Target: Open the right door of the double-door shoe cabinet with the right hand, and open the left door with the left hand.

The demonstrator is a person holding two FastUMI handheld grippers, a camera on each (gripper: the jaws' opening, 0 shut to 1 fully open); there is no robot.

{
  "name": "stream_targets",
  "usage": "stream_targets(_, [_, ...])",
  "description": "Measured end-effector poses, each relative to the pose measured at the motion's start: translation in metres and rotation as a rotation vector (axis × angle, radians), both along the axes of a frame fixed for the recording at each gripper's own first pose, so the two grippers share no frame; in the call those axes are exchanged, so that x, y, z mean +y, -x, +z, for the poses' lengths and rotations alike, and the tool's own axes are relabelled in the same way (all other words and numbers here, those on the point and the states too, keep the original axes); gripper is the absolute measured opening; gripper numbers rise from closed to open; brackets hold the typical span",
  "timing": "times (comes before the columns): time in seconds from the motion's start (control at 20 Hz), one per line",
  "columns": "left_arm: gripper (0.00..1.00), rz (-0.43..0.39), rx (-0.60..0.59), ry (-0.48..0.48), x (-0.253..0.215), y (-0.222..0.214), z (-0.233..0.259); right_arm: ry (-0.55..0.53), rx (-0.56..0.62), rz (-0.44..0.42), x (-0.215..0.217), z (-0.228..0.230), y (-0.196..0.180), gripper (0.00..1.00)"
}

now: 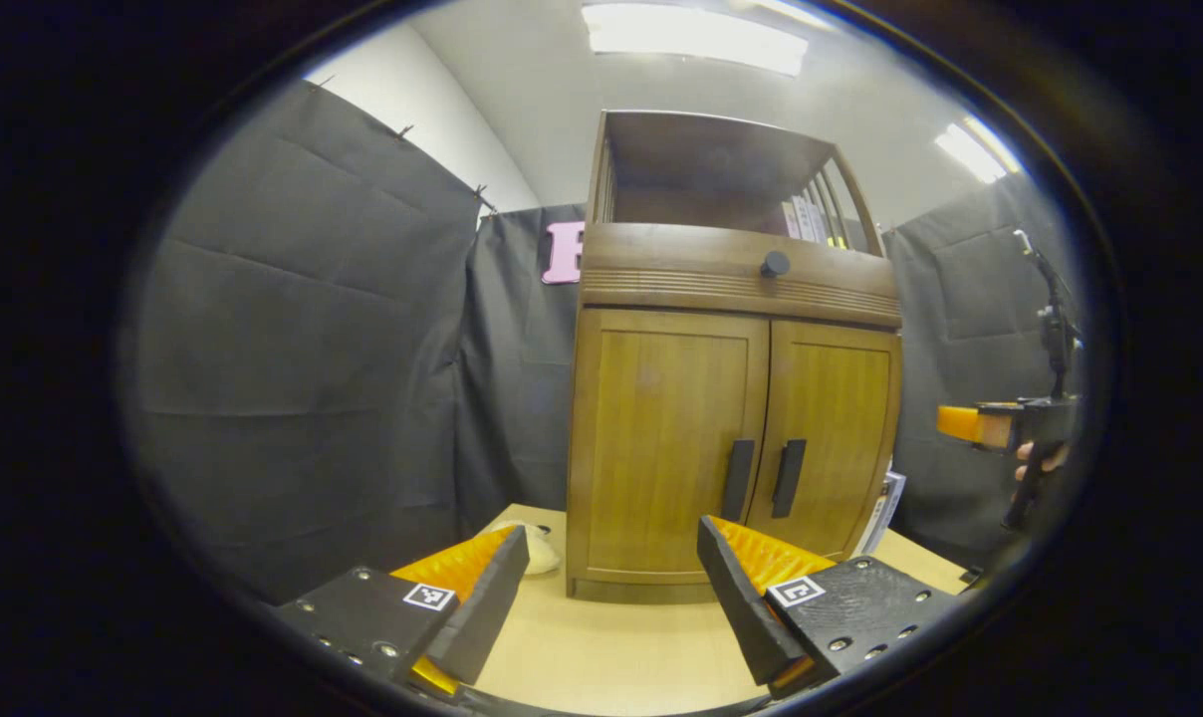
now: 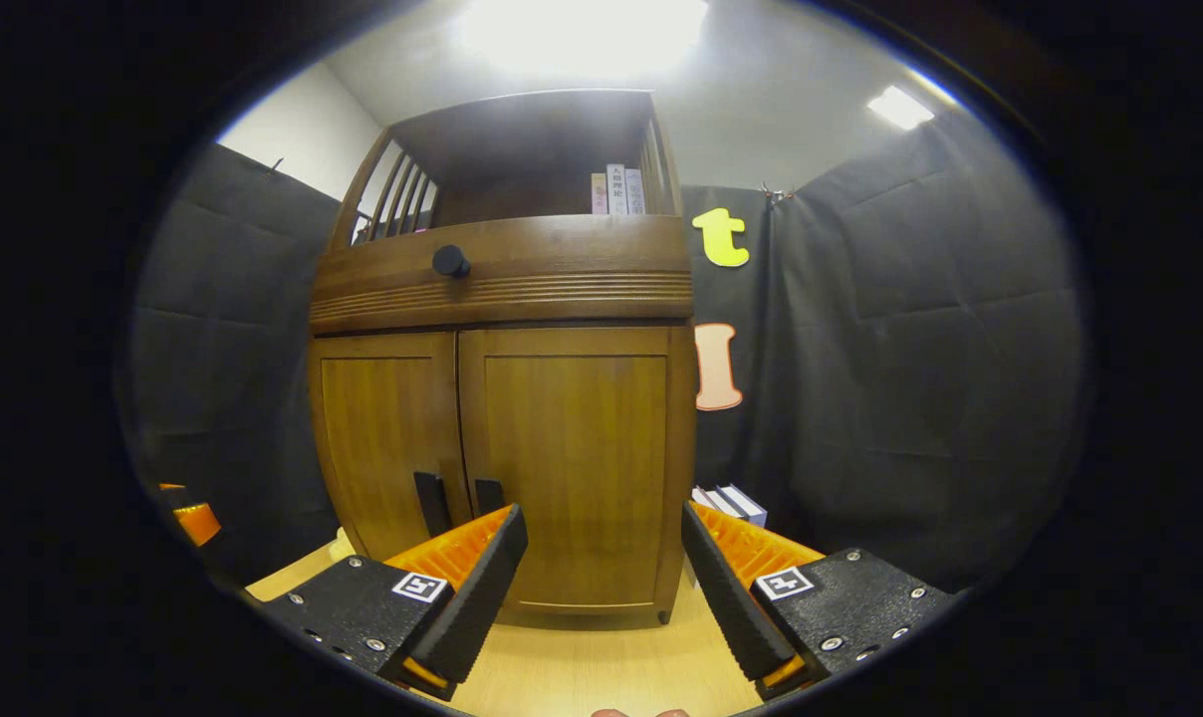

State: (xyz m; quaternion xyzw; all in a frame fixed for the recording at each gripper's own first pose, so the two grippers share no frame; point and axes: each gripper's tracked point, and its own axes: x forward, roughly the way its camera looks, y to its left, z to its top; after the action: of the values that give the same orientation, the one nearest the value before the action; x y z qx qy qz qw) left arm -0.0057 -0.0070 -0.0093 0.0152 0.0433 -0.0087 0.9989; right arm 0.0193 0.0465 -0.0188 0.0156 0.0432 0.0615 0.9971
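here, both tongs (image 1: pixel 606 588) (image 2: pixel 601 588) gape before the shoe cabinet (image 1: pixel 721 438) — pale wooden table (image 1: pixel 611 647).

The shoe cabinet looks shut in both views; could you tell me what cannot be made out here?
- Inside the shoe cabinet: hidden by both shut doors.
- Right door handle, right gripper view: lower part covered by a gripper finger.
- Book spines on top: too small to read.
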Motion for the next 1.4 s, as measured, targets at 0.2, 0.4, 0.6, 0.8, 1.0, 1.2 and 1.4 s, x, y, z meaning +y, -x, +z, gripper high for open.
stream_targets(0.2, [1.00, 0.012, 0.025, -0.007, 0.002, 0.001, -0.002, -0.025, 0.015, 0.052, 0.033, 0.002, -0.027, 0.96])
stream_targets(0.4, [0.98, 0.053, 0.053, 0.000, 0.004, 0.001, -0.003, -0.038, 0.041, 0.089, 0.064, -0.005, -0.058, 0.96])
stream_targets(0.6, [0.97, 0.108, 0.085, 0.015, 0.009, 0.002, -0.004, -0.060, 0.074, 0.092, 0.090, -0.015, -0.088, 0.96])
stream_targets(0.8, [0.98, 0.177, 0.150, 0.028, 0.017, -0.005, -0.016, -0.027, 0.116, 0.116, 0.116, -0.041, -0.118, 0.96])
stream_targets(1.0, [1.00, 0.266, 0.180, 0.026, 0.027, -0.005, -0.017, -0.004, 0.166, 0.132, 0.131, -0.072, -0.139, 0.96])
stream_targets(1.2, [1.00, 0.352, 0.188, 0.023, 0.034, -0.008, -0.007, 0.006, 0.210, 0.136, 0.138, -0.097, -0.160, 0.96])
stream_targets(1.4, [1.00, 0.419, 0.194, 0.017, 0.040, -0.006, -0.006, 0.015, 0.242, 0.170, 0.147, -0.108, -0.171, 0.92])
